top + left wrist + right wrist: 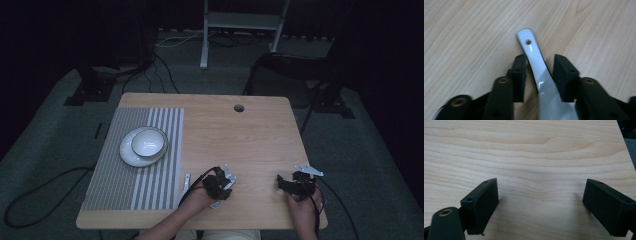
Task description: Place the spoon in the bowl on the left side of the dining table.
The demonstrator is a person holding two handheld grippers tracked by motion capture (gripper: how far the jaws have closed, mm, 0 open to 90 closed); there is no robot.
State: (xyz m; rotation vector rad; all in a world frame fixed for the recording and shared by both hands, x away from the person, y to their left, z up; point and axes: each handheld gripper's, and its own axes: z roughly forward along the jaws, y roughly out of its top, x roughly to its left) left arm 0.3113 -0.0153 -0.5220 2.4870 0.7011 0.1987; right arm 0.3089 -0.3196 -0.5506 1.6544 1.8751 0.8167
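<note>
- Forearms and hands come in over the table's near edge in the high view, each hand carrying a black gripper with a cable trailing back from it.
- Left gripper (pixel 218 186) sits low over the table (pixel 235 135) close to the near edge, about midway along it. Its jaws stand either side of a white ceramic spoon (pixel 541 77).
- Seen from the left gripper view, the spoon's handle runs up between the two black jaws, and its tip with a small round hole pokes out past them. The left jaw looks to be against the handle; a thin strip of wood still shows between the handle and the right jaw, so the pads bracket the spoon closely but I cannot tell that both press on it.
- In the high view the spoon (pixel 186 181) lies on the bare wood near the near edge, with its handle tip just beside the right edge of the striped placemat (pixel 120 170) and its other end under the left gripper.
- Right gripper (pixel 296 184) rests near the table's near right corner, well apart from the left one. In the right gripper view its jaws are spread wide with bare wood between them.
- Striped placemat covers the left part of the table, reaching from near the far edge almost to the near edge.
- On the placemat's far half stands a white plate (pixel 131 156) with a white bowl (pixel 148 142) on it, well apart from both grippers.
- Small round hole (pixel 239 108) is cut in the tabletop near the far edge, right of the middle.
</note>
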